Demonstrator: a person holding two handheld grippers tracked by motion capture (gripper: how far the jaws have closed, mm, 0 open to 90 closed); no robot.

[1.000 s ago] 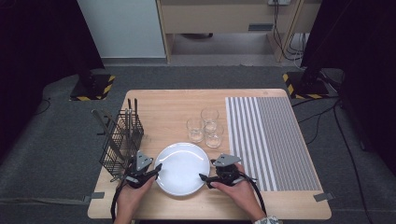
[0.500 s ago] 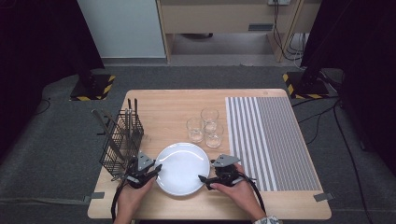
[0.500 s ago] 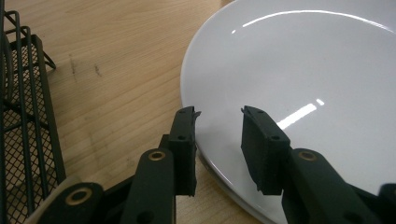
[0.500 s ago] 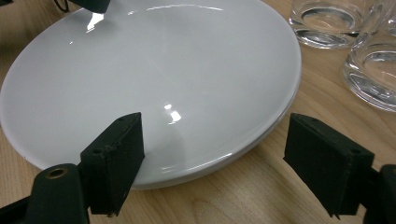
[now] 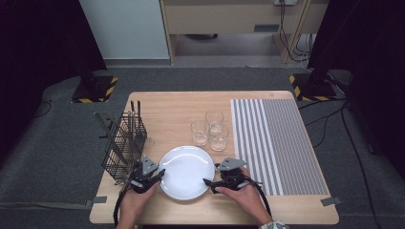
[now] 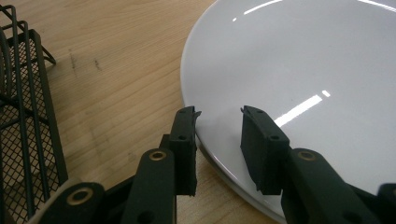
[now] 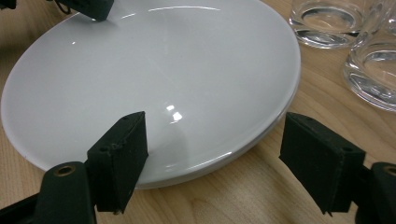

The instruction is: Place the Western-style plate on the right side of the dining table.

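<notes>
From above, the white plate point(image 5: 186, 171) lay near the tabletop's point(image 5: 172, 102) 6 o'clock edge, left claw point(image 5: 159, 174) at its 9, right claw point(image 5: 208, 182) at its 3; dark room beyond. The left gripper view showed the rim between narrowed, just-closing jaws, contact unclear. The right gripper view showed wide jaws straddling the rim, glasses point(image 7: 371, 70) cut off.

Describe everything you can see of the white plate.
The white plate is round, shallow and glossy, like glazed ceramic, empty and clean. It lies flat on the wooden table near the front edge. The left tool straddles its left rim, one jaw above, one outside; contact is unclear. The right tool stands open around its right rim.
</notes>
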